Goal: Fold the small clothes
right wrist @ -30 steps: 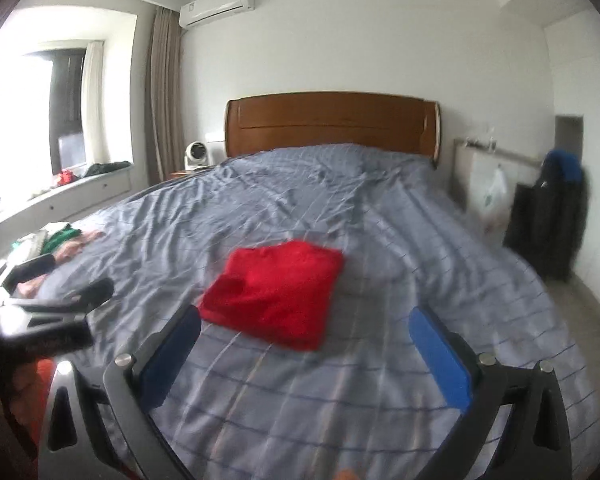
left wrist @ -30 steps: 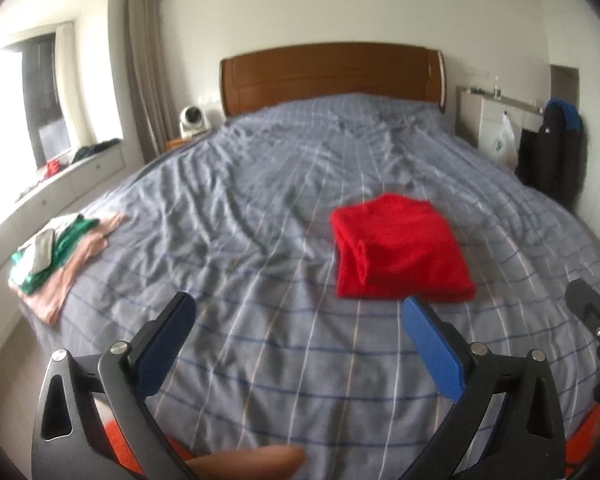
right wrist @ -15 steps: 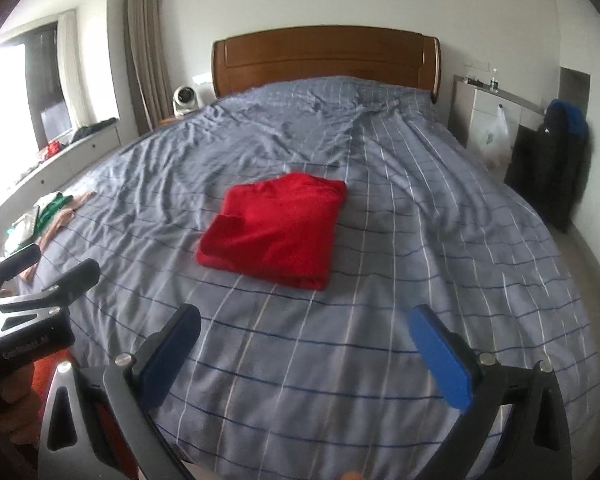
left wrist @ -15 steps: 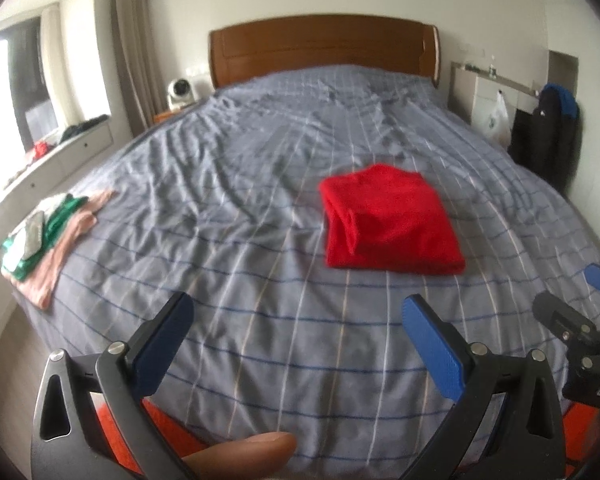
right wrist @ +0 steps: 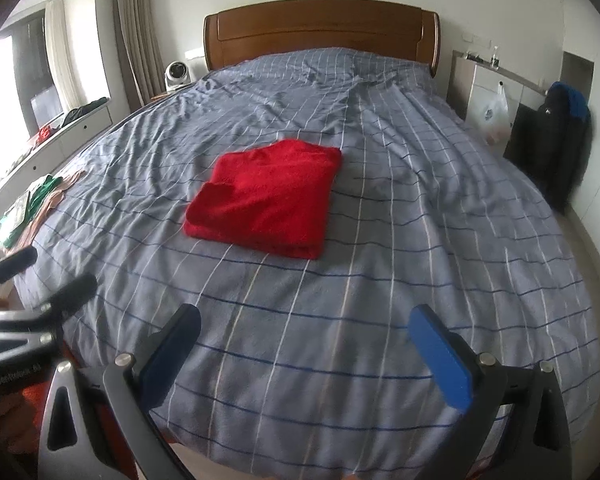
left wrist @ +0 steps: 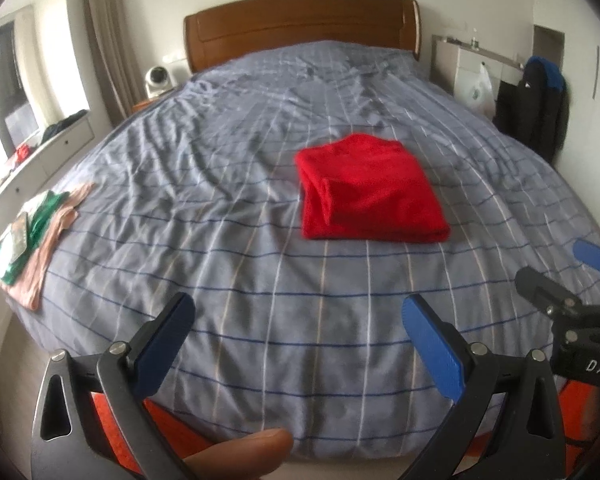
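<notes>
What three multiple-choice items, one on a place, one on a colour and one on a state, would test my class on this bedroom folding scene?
1. Where does the pile of green and pink clothes lie?
A. at the left edge of the bed
B. on top of the headboard
C. on the red garment

2. What colour is the folded garment in the middle of the blue-grey checked bedspread?
A. yellow
B. red
C. white

3. How do the left hand-held gripper and the right hand-held gripper stand?
A. both shut on cloth
B. one open, one shut
C. both open and holding nothing

Answers: 1 A, the pile sits by the bed's left edge near the window side. 2 B, the garment is plainly red. 3 C, each pair of blue pads stands wide apart over bare bedspread.
</notes>
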Motion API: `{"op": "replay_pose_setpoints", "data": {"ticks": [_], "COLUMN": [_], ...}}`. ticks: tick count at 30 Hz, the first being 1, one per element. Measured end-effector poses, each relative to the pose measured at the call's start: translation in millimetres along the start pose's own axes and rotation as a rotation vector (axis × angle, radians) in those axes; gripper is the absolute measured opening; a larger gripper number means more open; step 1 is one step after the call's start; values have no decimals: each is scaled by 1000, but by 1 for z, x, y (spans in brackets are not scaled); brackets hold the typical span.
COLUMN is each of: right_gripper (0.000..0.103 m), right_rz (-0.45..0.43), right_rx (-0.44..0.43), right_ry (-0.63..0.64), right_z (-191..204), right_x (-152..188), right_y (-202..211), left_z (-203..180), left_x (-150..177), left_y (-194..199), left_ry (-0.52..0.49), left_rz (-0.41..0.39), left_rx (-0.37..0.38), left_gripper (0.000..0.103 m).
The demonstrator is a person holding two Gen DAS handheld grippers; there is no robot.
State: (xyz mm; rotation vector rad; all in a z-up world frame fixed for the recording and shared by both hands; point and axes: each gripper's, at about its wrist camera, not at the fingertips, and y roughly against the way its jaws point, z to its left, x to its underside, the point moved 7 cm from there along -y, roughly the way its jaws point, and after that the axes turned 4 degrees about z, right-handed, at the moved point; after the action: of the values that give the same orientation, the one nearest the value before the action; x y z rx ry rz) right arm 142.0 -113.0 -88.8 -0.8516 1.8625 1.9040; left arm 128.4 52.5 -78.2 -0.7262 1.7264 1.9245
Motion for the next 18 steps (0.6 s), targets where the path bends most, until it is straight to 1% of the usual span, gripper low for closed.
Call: {"op": "replay_pose_setpoints", "data": {"ticks": [3,6,10,14,18], "right_gripper": [102,102,102,102,102], "right_rz": [-20,-31,-38,-34,-66], "right_rx": [14,17,14,2,-1], "right_ry": [8,21,34,37,44], "right_z": [1,3,9,16,24], "right_x": [-3,-5,-8,-12,-19], "right_y": [5,9,16,23,34], "left_z": [-2,-1,1,3,5], "left_x": [1,1,-2,-4,-7], "left_y": [0,1,5,10,15], "left_ry": [4,8,4,14,21], "left_rz": [14,19,7,7,-2], "left_rx": [17,11,3,26,24], "left_gripper": [103,103,103,103,103]}}
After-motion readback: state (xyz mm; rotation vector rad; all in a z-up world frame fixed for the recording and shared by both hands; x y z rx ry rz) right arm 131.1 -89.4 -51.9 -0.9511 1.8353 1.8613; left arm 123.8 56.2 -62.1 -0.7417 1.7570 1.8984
